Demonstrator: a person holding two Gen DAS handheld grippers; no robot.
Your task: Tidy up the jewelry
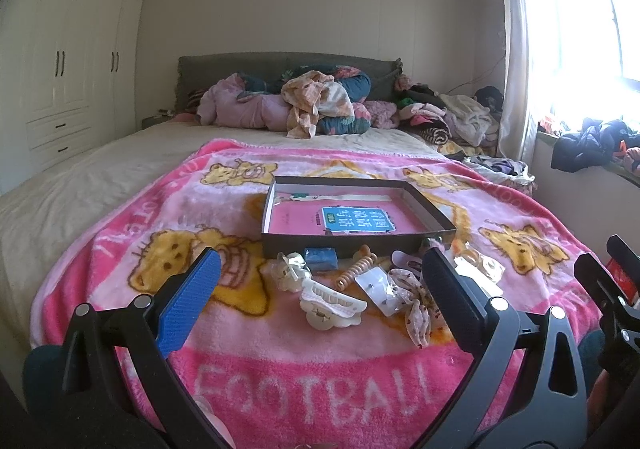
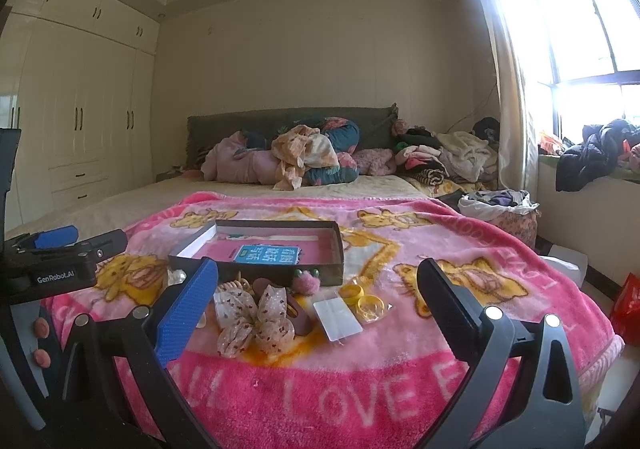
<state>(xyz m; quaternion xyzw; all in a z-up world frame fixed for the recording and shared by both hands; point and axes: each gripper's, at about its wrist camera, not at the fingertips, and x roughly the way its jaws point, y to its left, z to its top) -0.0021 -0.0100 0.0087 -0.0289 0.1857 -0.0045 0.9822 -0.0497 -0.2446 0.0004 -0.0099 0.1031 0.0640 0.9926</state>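
On blanket (image 1: 280, 377) | box (image 1: 352, 243) long axis left-right, open-top | left fingers (image 1: 320, 281) wide | right fingers (image 2: 318, 289) wide, empty

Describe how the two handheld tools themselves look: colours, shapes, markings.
Both match: black forked frames with silver rivet heads, one finger faced with a ribbed blue pad, the other with a plain black pad. The left tool carries white "GenRobot.AI" lettering on its body, seen from the right tool camera. No cables or sleeves show.
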